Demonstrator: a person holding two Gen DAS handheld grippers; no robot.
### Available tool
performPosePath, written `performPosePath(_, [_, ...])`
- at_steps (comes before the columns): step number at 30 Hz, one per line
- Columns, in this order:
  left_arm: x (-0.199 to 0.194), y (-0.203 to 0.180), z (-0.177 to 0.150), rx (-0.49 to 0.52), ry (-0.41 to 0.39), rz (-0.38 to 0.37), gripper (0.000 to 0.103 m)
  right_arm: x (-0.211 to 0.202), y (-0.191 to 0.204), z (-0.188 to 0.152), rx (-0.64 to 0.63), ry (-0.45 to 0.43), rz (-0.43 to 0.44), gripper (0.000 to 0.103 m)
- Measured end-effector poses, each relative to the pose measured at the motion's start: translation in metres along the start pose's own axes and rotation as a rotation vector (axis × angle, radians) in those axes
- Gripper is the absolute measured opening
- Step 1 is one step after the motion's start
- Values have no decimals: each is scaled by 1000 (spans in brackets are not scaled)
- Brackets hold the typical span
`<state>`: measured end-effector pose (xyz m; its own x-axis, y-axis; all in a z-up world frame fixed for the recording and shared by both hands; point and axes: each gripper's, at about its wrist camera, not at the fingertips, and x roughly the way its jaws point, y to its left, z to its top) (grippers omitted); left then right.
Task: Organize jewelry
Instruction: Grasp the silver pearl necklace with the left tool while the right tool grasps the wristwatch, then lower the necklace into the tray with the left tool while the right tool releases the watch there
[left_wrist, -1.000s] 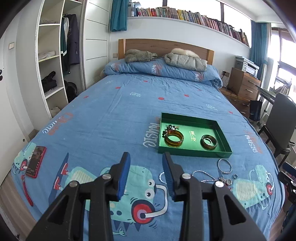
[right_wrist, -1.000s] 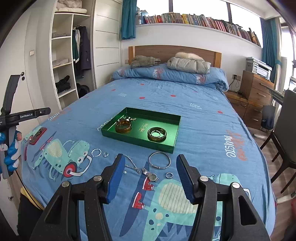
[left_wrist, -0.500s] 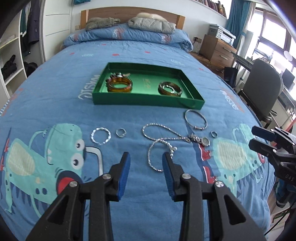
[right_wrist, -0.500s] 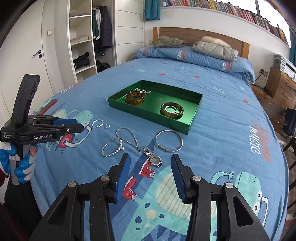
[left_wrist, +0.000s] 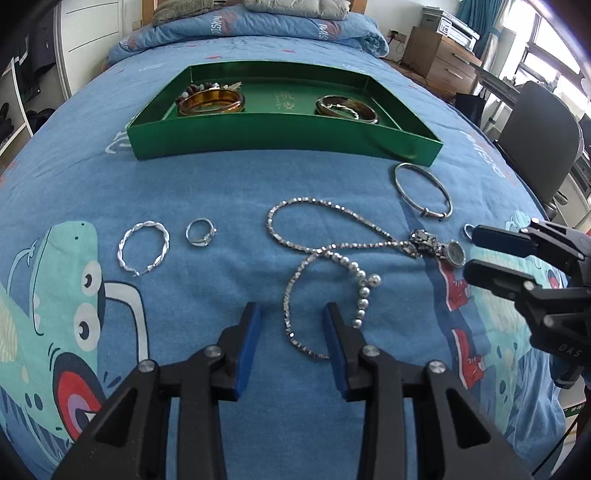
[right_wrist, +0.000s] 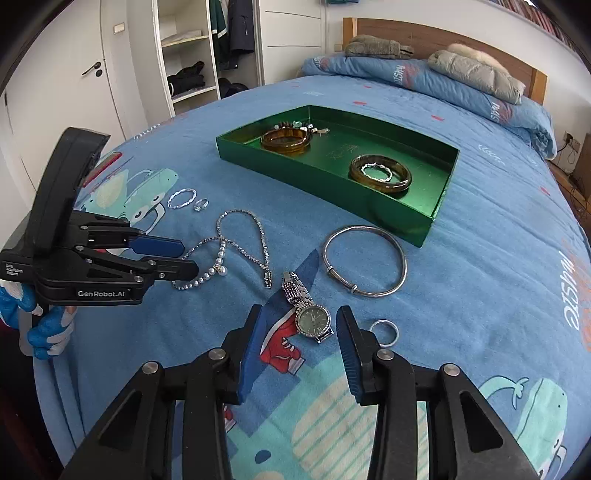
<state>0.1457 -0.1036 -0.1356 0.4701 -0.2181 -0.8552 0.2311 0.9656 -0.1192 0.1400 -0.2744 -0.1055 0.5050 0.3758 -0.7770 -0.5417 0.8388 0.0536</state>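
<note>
A green tray (left_wrist: 280, 131) (right_wrist: 325, 173) on the blue bed holds two amber bangles (left_wrist: 211, 102) (right_wrist: 380, 173) and beads. In front of it lie a silver chain necklace (left_wrist: 295, 240) (right_wrist: 242, 236), a pearl strand (left_wrist: 364, 291), a watch (right_wrist: 312, 319) (left_wrist: 452, 253), a silver bangle (left_wrist: 421, 190) (right_wrist: 364, 260), a twisted bracelet (left_wrist: 144, 247), a ring (left_wrist: 199, 230) and a small ring (right_wrist: 384, 332). My left gripper (left_wrist: 291, 321) (right_wrist: 177, 258) is open, just above the necklace's near loop. My right gripper (right_wrist: 299, 332) (left_wrist: 476, 253) is open, its fingers either side of the watch.
Folded duvet and pillows (right_wrist: 424, 74) lie at the bed's head. A wardrobe with open shelves (right_wrist: 192, 55) stands left. A chair (left_wrist: 535, 136) and a wooden dresser (left_wrist: 439, 62) stand right of the bed.
Both grippers have moved down and forward, close to the bedspread. The left one now hovers over the necklace, the right one now straddles the watch. Both stay open.
</note>
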Motion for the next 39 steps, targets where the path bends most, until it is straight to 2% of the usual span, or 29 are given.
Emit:
performPosePath(6, [6,-5,4,48,6,20,32,28,-4,4,-7,36,9,37])
performPosePath(9, [8,-9,7,68,10,20,26,35,-5,6,-8,37,11,37])
performPosePath(11, [8,-13,7,92,13,20,17,35,-5,5,-2,35,12,35])
performPosePath(14, [9,-22,7,126,16,27,4,33,-5,-1,12,40,8,24])
performPosePath(15, [9,-24,7,128,15,28,2,32,-4,-2,16,42,4,24])
performPosePath(20, [2,-26,5,118,-4,35,2,23,3,-8,27,42,-13,23])
performPosePath(28, [-28,-31,5,119,-63,12,2,-6,15,-18,81,-16,-37,23])
performPosePath(39, [-87,-24,42,128,-196,4,2,-54,30,10,31,-105,-95,23])
